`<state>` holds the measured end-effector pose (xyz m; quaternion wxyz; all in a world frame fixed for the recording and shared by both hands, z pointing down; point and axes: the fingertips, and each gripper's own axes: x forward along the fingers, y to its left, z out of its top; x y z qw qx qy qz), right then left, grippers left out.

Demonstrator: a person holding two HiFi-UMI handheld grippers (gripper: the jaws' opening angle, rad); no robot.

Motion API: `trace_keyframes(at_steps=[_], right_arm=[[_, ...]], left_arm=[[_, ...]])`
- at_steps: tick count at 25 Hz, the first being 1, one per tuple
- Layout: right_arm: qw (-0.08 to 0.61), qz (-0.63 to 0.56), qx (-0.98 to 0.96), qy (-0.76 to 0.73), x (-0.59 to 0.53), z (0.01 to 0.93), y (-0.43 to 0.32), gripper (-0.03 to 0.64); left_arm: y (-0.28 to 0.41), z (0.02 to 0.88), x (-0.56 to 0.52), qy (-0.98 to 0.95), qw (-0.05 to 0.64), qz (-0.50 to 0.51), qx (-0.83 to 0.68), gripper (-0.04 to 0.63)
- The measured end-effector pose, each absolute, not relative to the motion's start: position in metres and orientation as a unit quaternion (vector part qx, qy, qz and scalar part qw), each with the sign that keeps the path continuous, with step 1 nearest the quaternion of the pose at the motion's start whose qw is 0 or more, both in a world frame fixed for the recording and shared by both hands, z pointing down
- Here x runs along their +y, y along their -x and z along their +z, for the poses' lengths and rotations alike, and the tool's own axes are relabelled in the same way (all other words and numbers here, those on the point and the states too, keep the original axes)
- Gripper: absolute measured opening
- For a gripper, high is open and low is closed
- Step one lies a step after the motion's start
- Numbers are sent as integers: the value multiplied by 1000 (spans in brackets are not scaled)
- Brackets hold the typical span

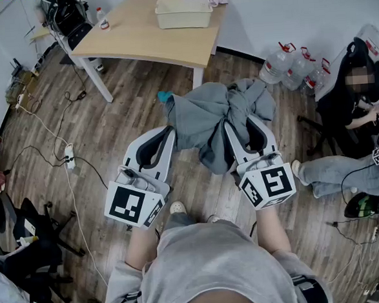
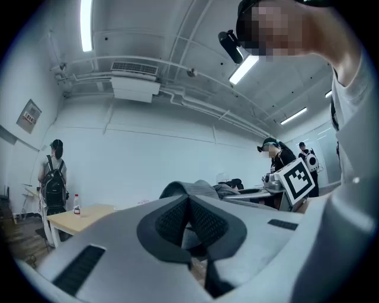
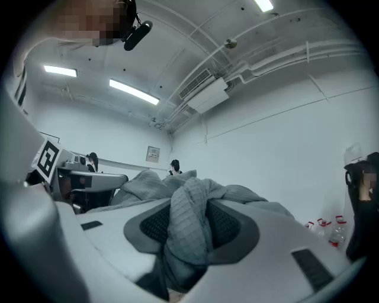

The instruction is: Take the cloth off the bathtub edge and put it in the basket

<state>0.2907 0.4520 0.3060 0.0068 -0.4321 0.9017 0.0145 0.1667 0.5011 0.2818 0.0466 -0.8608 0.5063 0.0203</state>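
Observation:
The grey cloth (image 1: 206,111) hangs bunched in the air above the wooden floor, held between both grippers. My right gripper (image 1: 244,124) is shut on a thick fold of it; in the right gripper view the fold (image 3: 188,228) fills the gap between the pads. My left gripper (image 1: 169,133) grips the cloth's left edge, and its pads (image 2: 172,222) meet in the left gripper view, with cloth (image 2: 195,190) just beyond them. A cream tub-like basket (image 1: 183,13) stands on the wooden table (image 1: 136,38) ahead. No bathtub is in view.
A small bottle (image 1: 102,18) stands on the table's left side. Large water bottles (image 1: 287,63) sit by the wall at the right, near a seated person (image 1: 351,104). Cables and a power strip (image 1: 69,156) lie on the floor at the left, near dark chairs (image 1: 34,242).

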Motion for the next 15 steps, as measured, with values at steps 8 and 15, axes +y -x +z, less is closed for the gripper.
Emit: trace_keyframes(at_steps=[8,15], right_arm=[[7,15,900,436,455,305,-296,160],[4,18,900,435,451,306,-278,160]], left_arm=[[-167,281,503,859,48,18,509,-2],[-149,284,498,858,43,19,511,-2]])
